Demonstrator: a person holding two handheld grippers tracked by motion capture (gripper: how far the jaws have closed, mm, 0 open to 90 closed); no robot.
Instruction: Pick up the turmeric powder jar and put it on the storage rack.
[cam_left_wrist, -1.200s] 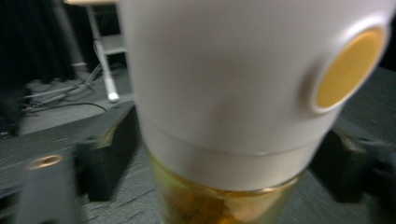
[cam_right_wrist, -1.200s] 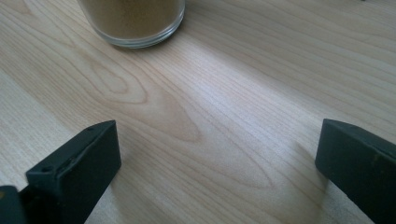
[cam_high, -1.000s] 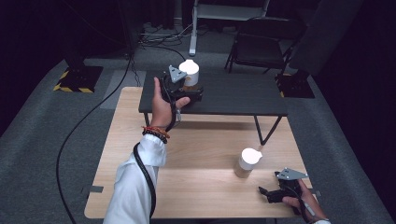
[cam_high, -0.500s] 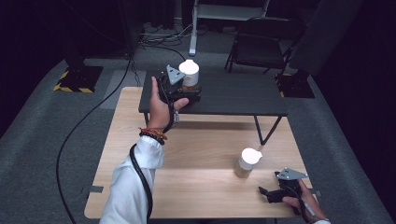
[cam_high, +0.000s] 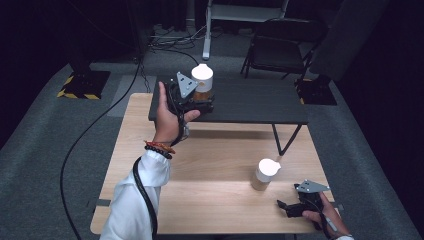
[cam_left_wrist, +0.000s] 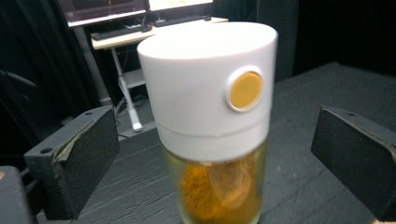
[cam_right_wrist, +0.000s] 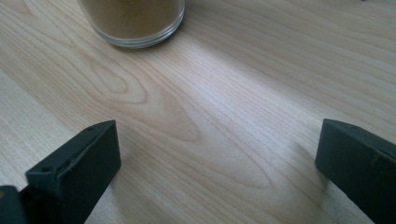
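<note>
Jar at left gripper: jar (cam_left_wrist: 212, 126) with white cap and orange button, yellow-brown contents, stands on the dark surface (cam_left_wrist: 299, 186) between the spread jaws, touching neither.
Left gripper (cam_high: 196, 99): released around the jar.
Second jar (cam_right_wrist: 133, 21): its glass base lies ahead of the right gripper (cam_right_wrist: 217, 172), jaws spread on the wooden surface (cam_right_wrist: 233, 93).
High view: second jar's white cap visible.
</note>
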